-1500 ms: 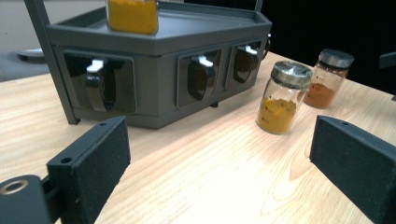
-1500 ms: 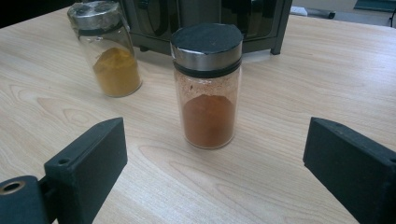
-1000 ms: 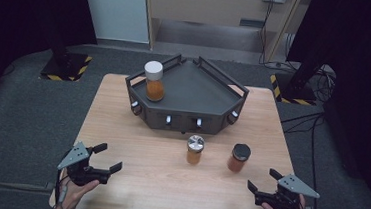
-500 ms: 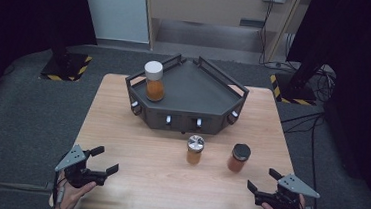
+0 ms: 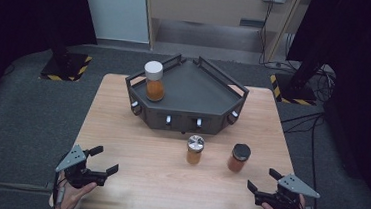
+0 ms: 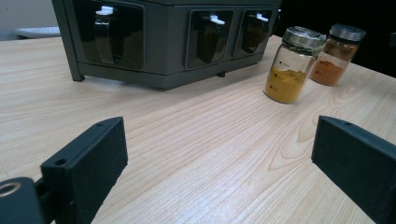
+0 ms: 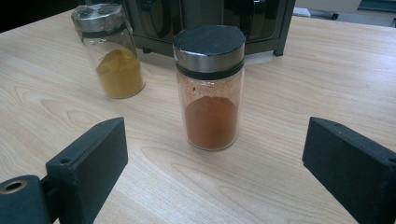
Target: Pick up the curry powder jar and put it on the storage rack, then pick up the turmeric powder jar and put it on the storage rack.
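Observation:
Two spice jars stand on the wooden table [image 5: 135,145] in front of a dark grey rack [image 5: 194,92]. One has a silver lid and yellow powder [image 5: 194,149] [image 6: 290,65] [image 7: 111,51]. The other has a black lid and red-brown powder [image 5: 239,158] [image 6: 337,53] [image 7: 210,88]. A third jar with a white lid [image 5: 154,80] stands on the rack's top at its left. My left gripper [image 5: 105,159] [image 6: 219,130] sits near the front left corner; its jaws have just been opening, with nothing between them. My right gripper [image 5: 262,179] is open at the front right, and the black-lidded jar stands just beyond its jaws.
The rack has round slots [image 6: 111,32] along its front face, which look empty from here. Bare tabletop lies between the two grippers. Dark floor surrounds the table, with cables [image 5: 317,120] at the right.

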Motion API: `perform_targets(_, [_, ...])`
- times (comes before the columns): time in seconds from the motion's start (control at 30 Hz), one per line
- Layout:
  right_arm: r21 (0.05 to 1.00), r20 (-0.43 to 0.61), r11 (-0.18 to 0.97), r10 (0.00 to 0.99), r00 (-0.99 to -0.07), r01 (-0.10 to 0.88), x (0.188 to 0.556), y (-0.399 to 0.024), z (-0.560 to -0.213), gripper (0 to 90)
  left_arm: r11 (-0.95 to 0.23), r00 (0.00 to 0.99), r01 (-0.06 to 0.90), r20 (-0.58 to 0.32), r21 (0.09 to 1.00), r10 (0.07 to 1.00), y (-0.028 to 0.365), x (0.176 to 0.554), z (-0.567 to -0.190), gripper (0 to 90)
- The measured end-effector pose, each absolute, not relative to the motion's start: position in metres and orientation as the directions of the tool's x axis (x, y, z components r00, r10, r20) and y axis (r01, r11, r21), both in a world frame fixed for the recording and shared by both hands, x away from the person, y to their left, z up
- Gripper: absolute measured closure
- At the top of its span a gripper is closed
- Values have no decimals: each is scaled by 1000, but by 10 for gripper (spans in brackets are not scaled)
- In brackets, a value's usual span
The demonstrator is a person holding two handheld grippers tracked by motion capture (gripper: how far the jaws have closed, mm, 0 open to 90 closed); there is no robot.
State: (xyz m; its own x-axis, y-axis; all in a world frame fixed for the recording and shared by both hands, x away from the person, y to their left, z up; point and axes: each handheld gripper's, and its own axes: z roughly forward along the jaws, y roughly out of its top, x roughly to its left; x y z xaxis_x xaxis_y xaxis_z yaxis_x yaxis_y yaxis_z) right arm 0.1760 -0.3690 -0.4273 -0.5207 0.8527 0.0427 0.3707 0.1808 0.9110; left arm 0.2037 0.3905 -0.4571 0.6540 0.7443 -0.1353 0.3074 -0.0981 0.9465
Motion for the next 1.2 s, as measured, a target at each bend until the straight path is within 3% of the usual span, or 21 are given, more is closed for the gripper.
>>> perform_targets(1.03, [909,28,203,844,-536,365,173,-363,-419,48,-114,656,311,-126,944,744,388,204,-456,24])
perform_targets(1.2, [906,62,185,832,-551,381,176,-365,-417,46,-115,656,309,-124,944,744,388,204,-456,24])
